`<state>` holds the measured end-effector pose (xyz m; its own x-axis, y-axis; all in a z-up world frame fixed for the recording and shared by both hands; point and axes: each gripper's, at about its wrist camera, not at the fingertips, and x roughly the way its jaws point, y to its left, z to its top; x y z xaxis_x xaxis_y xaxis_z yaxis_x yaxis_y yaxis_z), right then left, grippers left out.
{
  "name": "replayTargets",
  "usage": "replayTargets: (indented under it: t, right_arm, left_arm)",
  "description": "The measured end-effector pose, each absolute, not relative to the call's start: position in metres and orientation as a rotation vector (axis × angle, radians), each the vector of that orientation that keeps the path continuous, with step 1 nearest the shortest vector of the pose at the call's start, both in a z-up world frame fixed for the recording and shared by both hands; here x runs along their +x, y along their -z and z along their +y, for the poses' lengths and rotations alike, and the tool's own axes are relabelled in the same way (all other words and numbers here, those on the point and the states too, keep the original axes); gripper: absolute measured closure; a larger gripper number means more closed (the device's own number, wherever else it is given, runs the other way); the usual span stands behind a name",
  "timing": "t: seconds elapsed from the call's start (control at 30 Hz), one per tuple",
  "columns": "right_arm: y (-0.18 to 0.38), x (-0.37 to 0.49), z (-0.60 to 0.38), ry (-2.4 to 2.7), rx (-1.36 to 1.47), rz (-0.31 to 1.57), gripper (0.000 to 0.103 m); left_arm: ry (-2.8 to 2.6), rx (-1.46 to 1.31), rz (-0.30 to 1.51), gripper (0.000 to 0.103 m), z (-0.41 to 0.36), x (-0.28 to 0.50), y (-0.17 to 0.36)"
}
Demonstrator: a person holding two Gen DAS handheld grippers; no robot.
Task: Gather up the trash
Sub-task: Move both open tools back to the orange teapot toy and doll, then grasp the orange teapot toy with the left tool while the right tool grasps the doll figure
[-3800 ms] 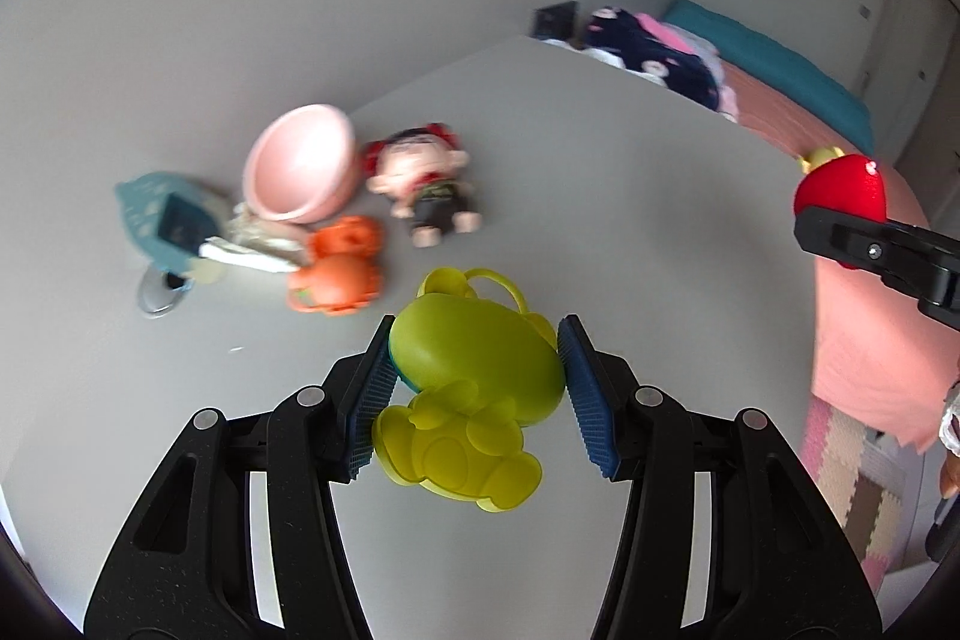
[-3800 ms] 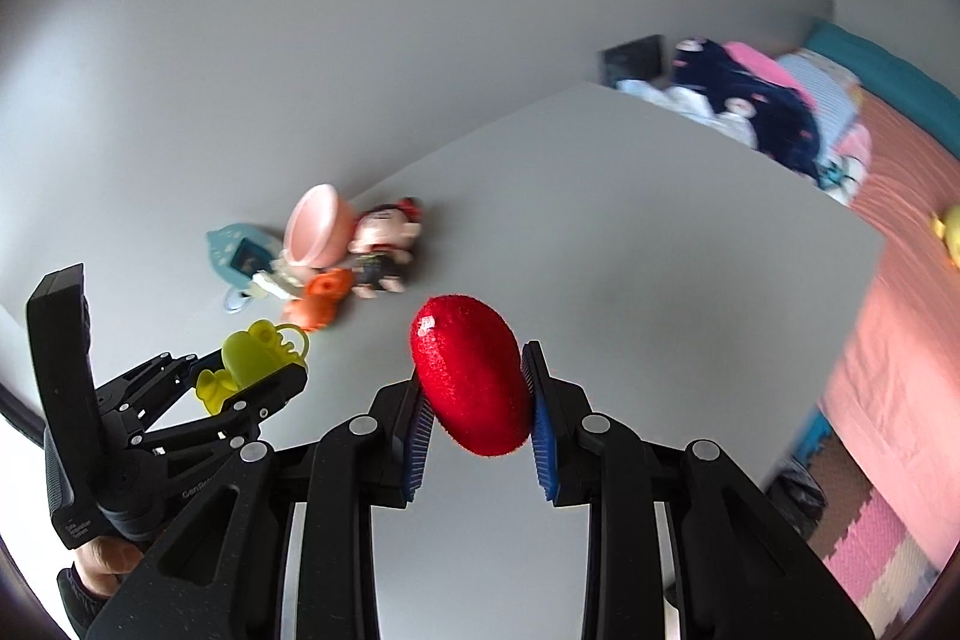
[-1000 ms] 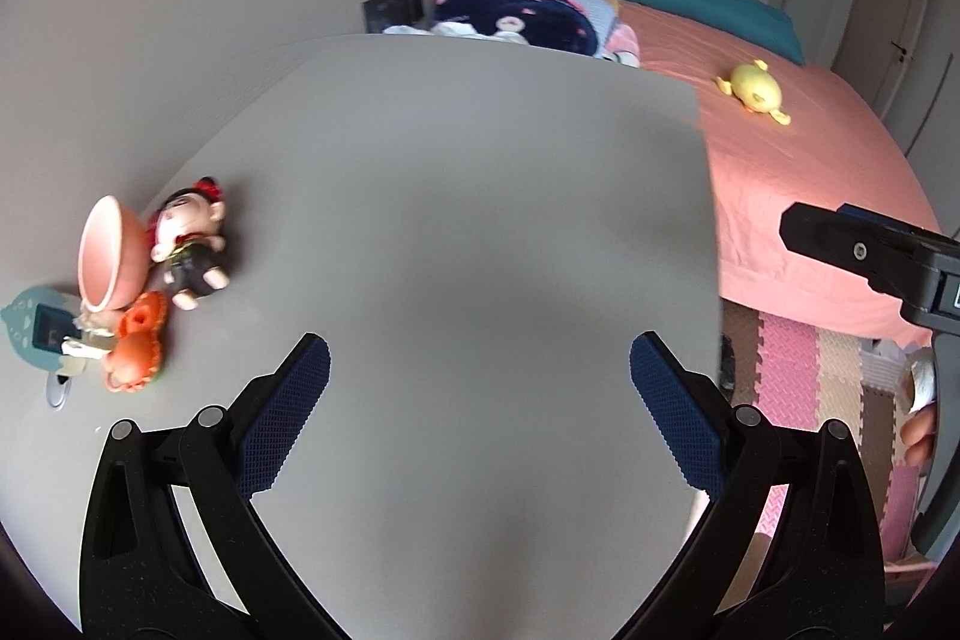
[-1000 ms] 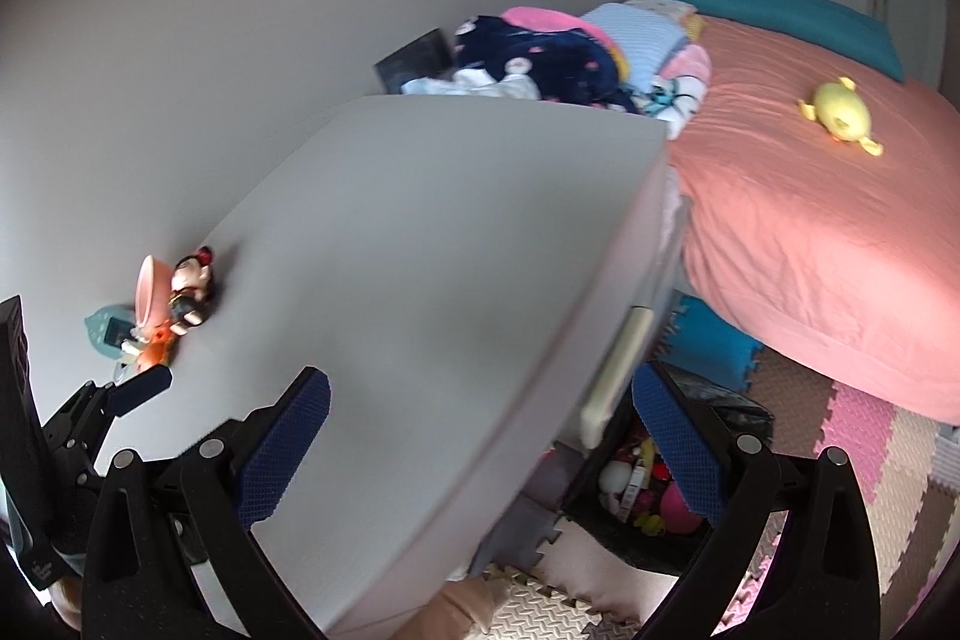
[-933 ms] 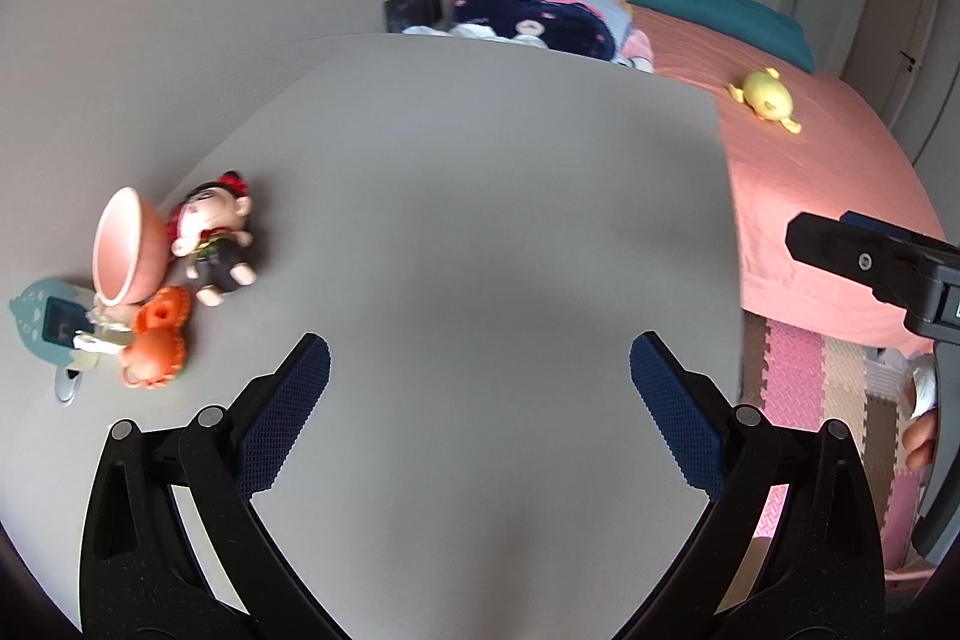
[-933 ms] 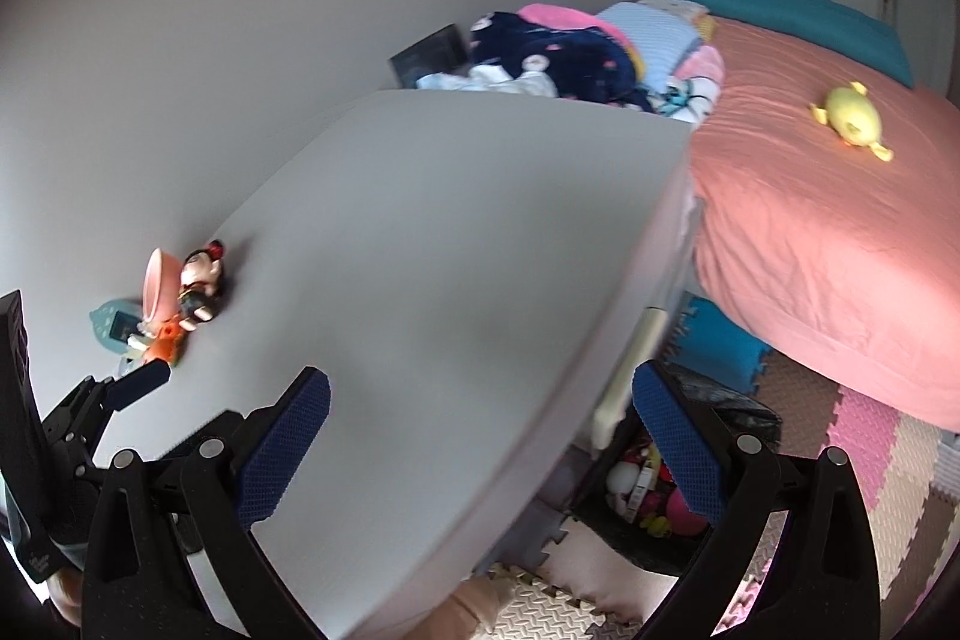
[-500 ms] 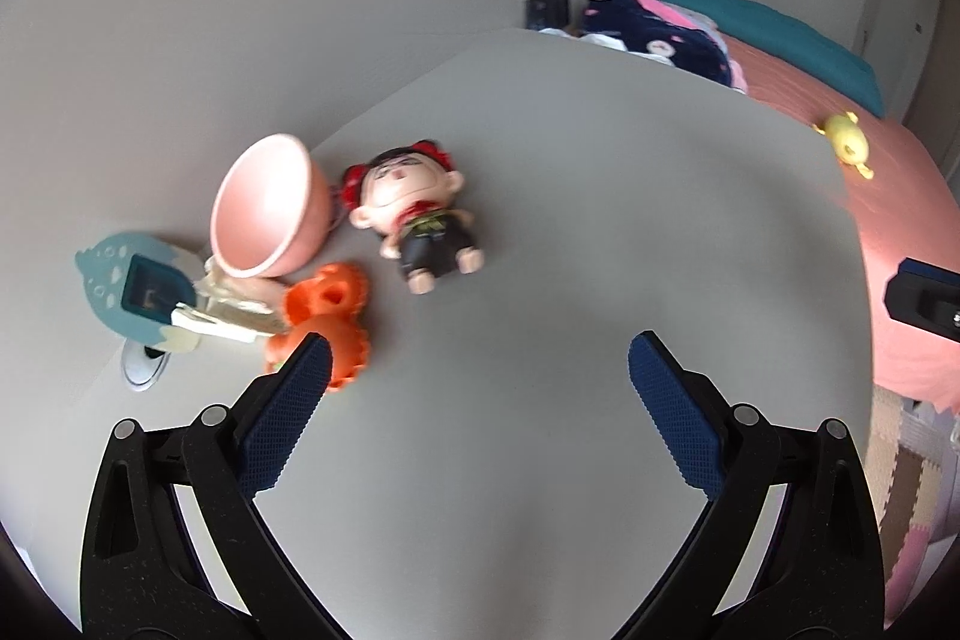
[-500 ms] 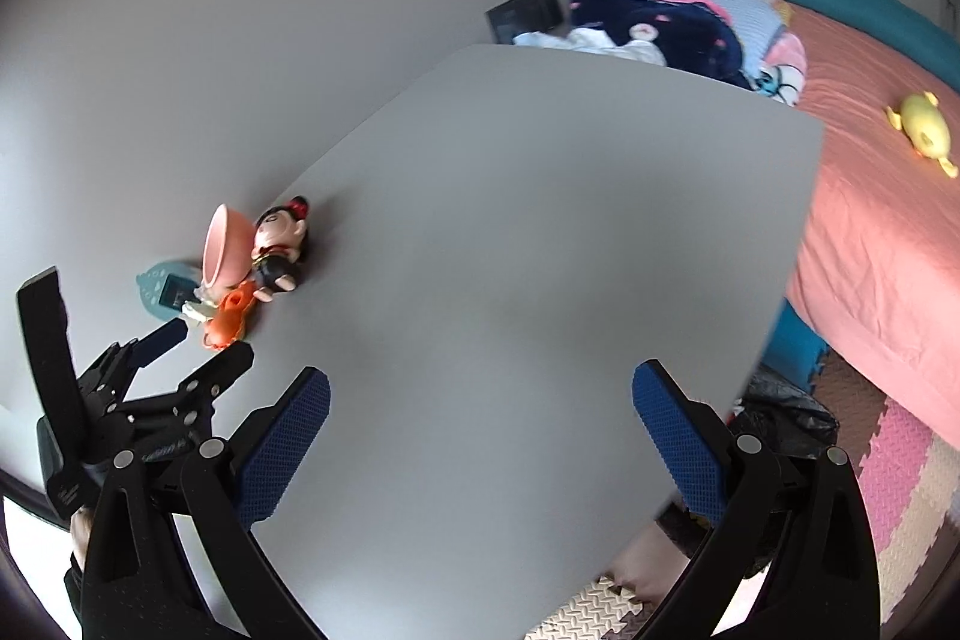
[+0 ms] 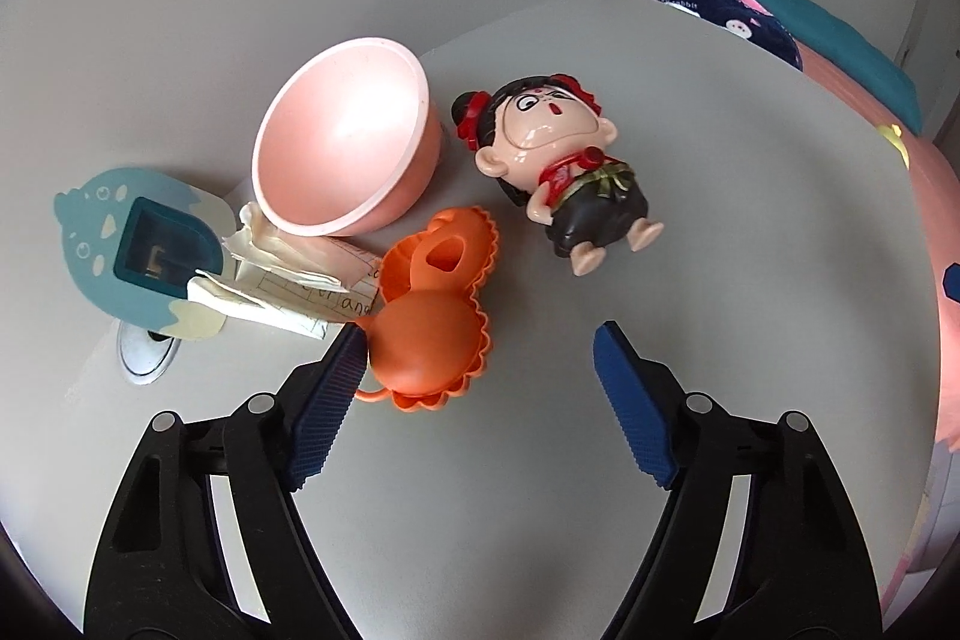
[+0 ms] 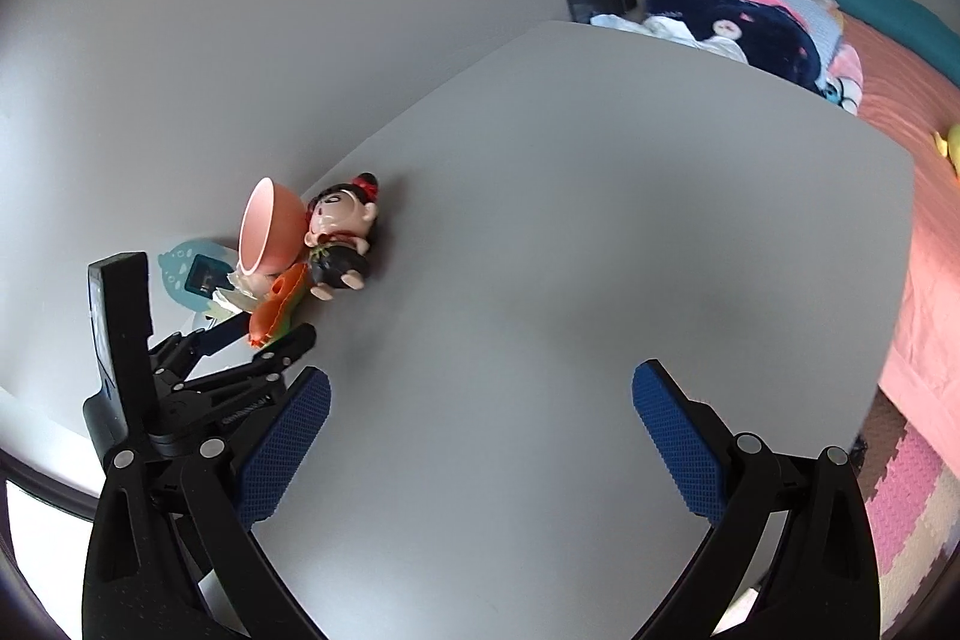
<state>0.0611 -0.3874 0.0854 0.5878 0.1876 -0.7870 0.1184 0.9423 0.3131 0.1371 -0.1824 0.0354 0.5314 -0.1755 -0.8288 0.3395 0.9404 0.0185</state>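
On the grey table (image 9: 750,196) lies a cluster: an orange plastic toy (image 9: 432,322), a tipped pink bowl (image 9: 342,142), a cartoon doll (image 9: 564,160) on its back, crumpled paper (image 9: 294,280) and a teal card (image 9: 132,250). My left gripper (image 9: 480,346) is open and empty; its left finger is beside the orange toy, which sits partly between the fingers. My right gripper (image 10: 480,400) is open and empty over bare table, well right of the cluster. In the right wrist view the left gripper (image 10: 264,334) reaches toward the orange toy (image 10: 276,304), bowl (image 10: 267,226) and doll (image 10: 339,244).
A round metal disc (image 9: 147,352) is set in the table under the card. A bed with a pink cover (image 10: 912,112), dark blue clothing (image 10: 732,22) and a yellow toy (image 10: 951,142) lies beyond the table's right edge. Foam floor mats (image 10: 906,496) lie below.
Both grippers let go of the green and red toys earlier and opened. In the last second both swung left toward the cluster; my left gripper closed in on the orange toy.
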Motion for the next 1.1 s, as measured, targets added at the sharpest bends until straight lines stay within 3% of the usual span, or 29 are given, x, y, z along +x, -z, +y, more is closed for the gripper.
replayTargets:
  t: [0.6,0.8,0.93,1.1]
  right_arm:
    - [-0.062,0.157,-0.323,-0.092,0.334,1.028,0.003]
    - [-0.047,0.187,-0.296,-0.104,0.267,1.084,0.014]
    - [-0.038,0.204,-0.284,-0.084,0.231,1.105,0.034]
    - [-0.03,0.214,-0.28,-0.08,0.21,1.119,0.037]
  left_arm:
    - [0.413,0.243,0.977,0.03,-0.183,0.173,-0.034]
    - [0.456,0.181,1.002,0.029,-0.166,0.183,-0.032]
    - [0.476,0.172,0.996,0.029,-0.16,0.182,-0.031]
    - [0.496,0.233,0.981,0.029,-0.167,0.177,-0.027]
